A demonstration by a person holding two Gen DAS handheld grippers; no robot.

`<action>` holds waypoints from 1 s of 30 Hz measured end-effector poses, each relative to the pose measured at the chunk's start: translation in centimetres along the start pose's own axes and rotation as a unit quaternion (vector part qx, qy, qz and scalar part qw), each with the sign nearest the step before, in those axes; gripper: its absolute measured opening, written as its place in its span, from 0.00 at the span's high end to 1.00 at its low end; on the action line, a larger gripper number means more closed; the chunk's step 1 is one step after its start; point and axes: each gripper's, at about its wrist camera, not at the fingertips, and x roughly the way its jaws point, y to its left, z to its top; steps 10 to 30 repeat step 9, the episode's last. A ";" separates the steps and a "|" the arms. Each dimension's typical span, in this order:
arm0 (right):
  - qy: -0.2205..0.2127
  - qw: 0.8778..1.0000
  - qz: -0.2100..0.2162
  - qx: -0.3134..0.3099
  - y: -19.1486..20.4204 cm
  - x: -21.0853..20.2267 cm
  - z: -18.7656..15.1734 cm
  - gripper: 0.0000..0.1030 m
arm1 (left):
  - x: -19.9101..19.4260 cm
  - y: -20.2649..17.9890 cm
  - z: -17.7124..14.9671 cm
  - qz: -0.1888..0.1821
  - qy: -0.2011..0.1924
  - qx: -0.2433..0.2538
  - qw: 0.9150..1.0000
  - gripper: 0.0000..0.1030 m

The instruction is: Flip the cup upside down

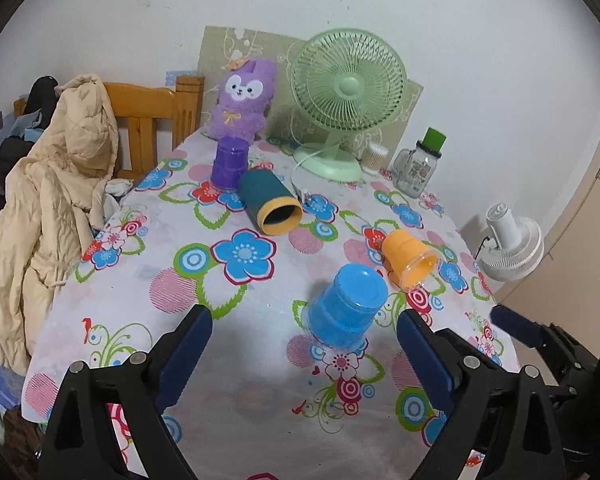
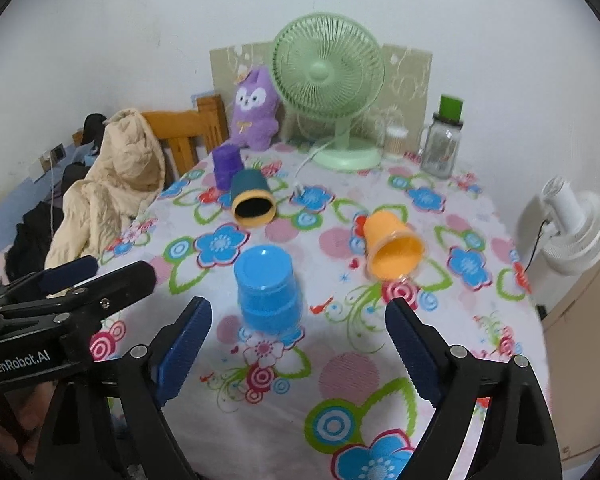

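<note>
A blue cup stands upside down on the flowered tablecloth, just ahead of both grippers. An orange cup lies on its side to its right, mouth toward me. A dark green cup with a yellow rim lies on its side farther back. A purple cup stands upside down behind it. My left gripper is open and empty; it also shows in the right wrist view. My right gripper is open and empty; one of its fingertips shows in the left wrist view.
A green desk fan, a purple plush toy, a glass jar with a green lid and a toothpick holder stand at the back. A wooden chair with a beige jacket is at the left. A white fan is at the right.
</note>
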 end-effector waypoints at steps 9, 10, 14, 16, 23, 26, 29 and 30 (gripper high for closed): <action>-0.008 1.000 -0.017 -0.001 0.6 -0.4 0.4 0.11 | -1.4 1.1 0.1 0.008 -0.025 -0.001 1.000 0.07; -0.008 1.000 -0.017 -0.001 0.6 -0.4 0.4 0.11 | -1.4 1.1 0.1 0.008 -0.025 -0.001 1.000 0.07; -0.008 1.000 -0.017 -0.001 0.6 -0.4 0.4 0.11 | -1.4 1.1 0.1 0.008 -0.025 -0.001 1.000 0.07; -0.008 1.000 -0.017 -0.001 0.6 -0.4 0.4 0.11 | -1.4 1.1 0.1 0.008 -0.025 -0.001 1.000 0.07; -0.008 1.000 -0.017 -0.001 0.6 -0.4 0.4 0.11 | -1.4 1.1 0.1 0.008 -0.025 -0.001 1.000 0.07; -0.008 1.000 -0.017 -0.001 0.6 -0.4 0.4 0.11 | -1.4 1.1 0.1 0.008 -0.025 -0.001 1.000 0.07; -0.008 1.000 -0.017 -0.001 0.6 -0.4 0.4 0.11 | -1.4 1.1 0.1 0.008 -0.025 -0.001 1.000 0.07; -0.008 1.000 -0.017 -0.001 0.6 -0.4 0.4 0.11 | -1.4 1.1 0.1 0.008 -0.025 -0.001 1.000 0.07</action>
